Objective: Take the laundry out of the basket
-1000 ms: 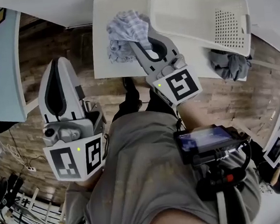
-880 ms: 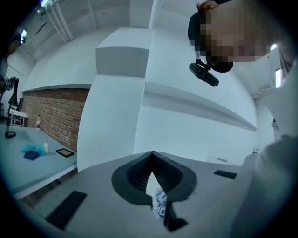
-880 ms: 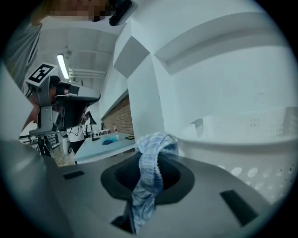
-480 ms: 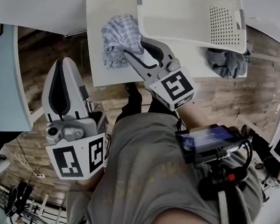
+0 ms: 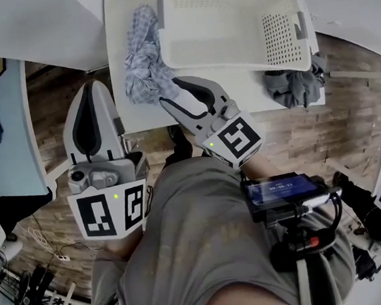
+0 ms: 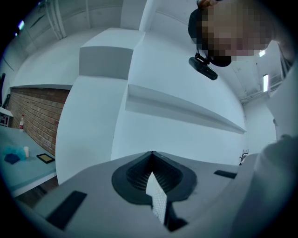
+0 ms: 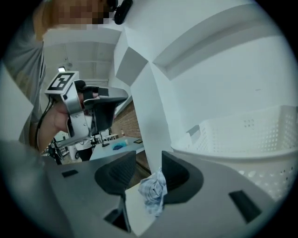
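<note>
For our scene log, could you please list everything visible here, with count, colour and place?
Table: one, white, ahead.
Laundry basket: one, white, on the table.
Checked cloth: one, blue-white, on the table beside the basket's left wall.
Grey cloth: one, grey, at the table's right edge.
Side table: one, pale blue, far left.
Left gripper: one, grey-white, shut and empty, left of the table.
Right gripper: one, grey-white, jaws have just been opening, checked cloth between them, not pinched.
</note>
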Action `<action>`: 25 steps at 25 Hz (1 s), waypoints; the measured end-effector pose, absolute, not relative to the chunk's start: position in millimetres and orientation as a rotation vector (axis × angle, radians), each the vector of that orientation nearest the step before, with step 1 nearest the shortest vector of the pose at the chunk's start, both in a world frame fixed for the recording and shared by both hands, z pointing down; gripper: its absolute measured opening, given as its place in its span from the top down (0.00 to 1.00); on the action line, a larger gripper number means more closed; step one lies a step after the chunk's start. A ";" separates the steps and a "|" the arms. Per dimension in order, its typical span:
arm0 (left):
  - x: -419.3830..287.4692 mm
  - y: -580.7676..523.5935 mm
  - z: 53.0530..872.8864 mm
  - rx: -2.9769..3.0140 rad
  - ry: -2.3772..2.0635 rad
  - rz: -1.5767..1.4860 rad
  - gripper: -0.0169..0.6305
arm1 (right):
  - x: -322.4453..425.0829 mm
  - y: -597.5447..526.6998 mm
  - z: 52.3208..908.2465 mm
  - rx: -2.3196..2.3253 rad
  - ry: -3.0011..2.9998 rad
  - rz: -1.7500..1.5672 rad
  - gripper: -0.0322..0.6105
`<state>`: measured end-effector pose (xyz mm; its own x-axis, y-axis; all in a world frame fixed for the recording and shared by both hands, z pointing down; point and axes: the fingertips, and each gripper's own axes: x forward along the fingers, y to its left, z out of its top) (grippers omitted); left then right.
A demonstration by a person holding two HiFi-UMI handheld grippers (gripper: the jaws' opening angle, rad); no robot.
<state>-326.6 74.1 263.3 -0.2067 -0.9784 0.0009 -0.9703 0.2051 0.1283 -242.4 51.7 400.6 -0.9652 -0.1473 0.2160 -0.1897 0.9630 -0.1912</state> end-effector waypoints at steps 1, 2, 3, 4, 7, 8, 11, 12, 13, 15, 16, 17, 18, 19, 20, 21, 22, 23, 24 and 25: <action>-321.3 71.1 261.2 1.938 -2.372 -0.157 0.96 | -240.8 55.1 392.8 0.226 -2.943 0.297 0.67; -315.6 68.3 258.6 1.952 -2.370 -0.163 0.96 | -238.3 56.4 383.7 0.212 -2.972 0.277 0.67; -309.6 65.6 255.4 1.966 -2.368 -0.170 0.96 | -234.7 55.0 373.6 0.212 -2.997 0.263 0.67; -303.5 63.0 251.8 1.980 -2.367 -0.178 0.96 | -229.6 51.0 362.9 0.224 -3.018 0.255 0.68; -283.9 54.3 238.0 2.025 -2.370 -0.206 0.96 | -209.6 29.8 327.2 0.289 -3.079 0.217 0.72; -277.4 50.6 231.8 2.045 -2.374 -0.218 0.96 | -203.9 21.7 312.8 0.314 -3.109 0.206 0.74; -261.1 36.3 208.2 2.125 -2.391 -0.257 0.96 | -196.1 -1.1 268.0 0.401 -3.190 0.118 0.80; -256.6 31.6 200.6 2.152 -2.395 -0.270 0.96 | -195.9 -6.9 254.2 0.437 -3.207 0.058 0.83; -252.1 27.3 194.1 2.178 -2.398 -0.282 0.96 | -195.8 -11.3 241.3 0.472 -3.219 -0.010 0.87; -242.1 18.9 184.7 2.224 -2.396 -0.298 0.96 | -193.7 -17.9 220.6 0.539 -3.230 -0.137 0.90; -237.3 14.4 182.0 2.245 -2.393 -0.301 0.96 | -191.9 -21.1 214.1 0.571 -3.227 -0.185 0.91; -232.8 9.8 180.6 2.265 -2.388 -0.301 0.96 | -190.0 -24.5 210.0 0.602 -3.222 -0.218 0.92; -228.2 5.3 179.9 2.285 -2.380 -0.299 0.96 | -187.5 -28.0 207.5 0.630 -3.217 -0.239 0.92; -222.2 1.0 179.2 2.304 -2.371 -0.296 0.96 | -183.3 -31.2 205.2 0.655 -3.214 -0.250 0.93; -214.4 -3.1 177.7 2.323 -2.359 -0.293 0.96 | -176.9 -34.1 202.1 0.678 -3.215 -0.258 0.93; -205.1 -6.6 175.8 2.341 -2.344 -0.291 0.96 | -168.7 -36.8 198.3 0.699 -3.216 -0.264 0.93; -195.5 -9.5 174.0 2.357 -2.330 -0.287 0.96 | -160.0 -39.3 194.9 0.719 -3.217 -0.268 0.93; -186.9 -11.8 173.0 2.370 -2.315 -0.283 0.96 | -152.0 -41.8 192.8 0.739 -3.217 -0.268 0.94; -180.1 -13.8 173.1 2.380 -2.302 -0.279 0.96 | -145.4 -44.2 192.5 0.757 -3.214 -0.263 0.94; -175.1 -15.7 174.0 2.388 -2.289 -0.274 0.96 | -140.4 -46.6 193.4 0.774 -3.210 -0.255 0.94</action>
